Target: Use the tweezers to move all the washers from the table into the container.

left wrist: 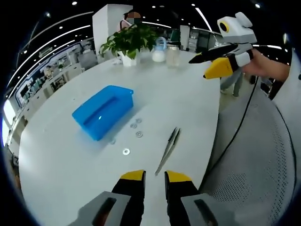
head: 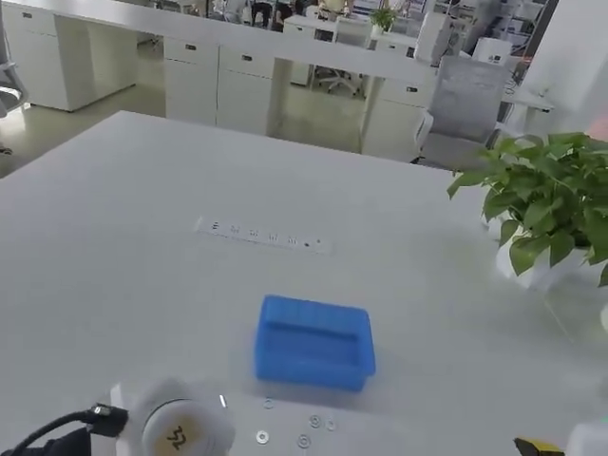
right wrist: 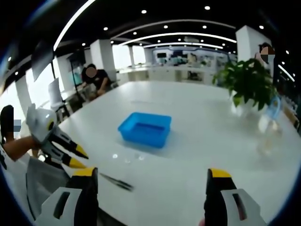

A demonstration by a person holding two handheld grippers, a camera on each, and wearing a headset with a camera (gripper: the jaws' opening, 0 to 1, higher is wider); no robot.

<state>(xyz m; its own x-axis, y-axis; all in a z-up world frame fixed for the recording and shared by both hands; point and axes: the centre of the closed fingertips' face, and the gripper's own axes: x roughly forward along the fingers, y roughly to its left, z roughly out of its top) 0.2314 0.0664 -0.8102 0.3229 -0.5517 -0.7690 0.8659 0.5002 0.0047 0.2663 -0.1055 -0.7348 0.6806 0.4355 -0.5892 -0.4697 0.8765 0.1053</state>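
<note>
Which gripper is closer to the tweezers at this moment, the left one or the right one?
Left. The left gripper is just behind the tweezers; the right gripper is held farther off to the side.

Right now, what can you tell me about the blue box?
The box is bright blue and looks like plastic. It is a rectangle with an open top, low walls and a thicker rim. It sits flat on the white table and looks empty inside. The washers lie on the table close to one long side, not touching it. Nothing holds the box.
</note>
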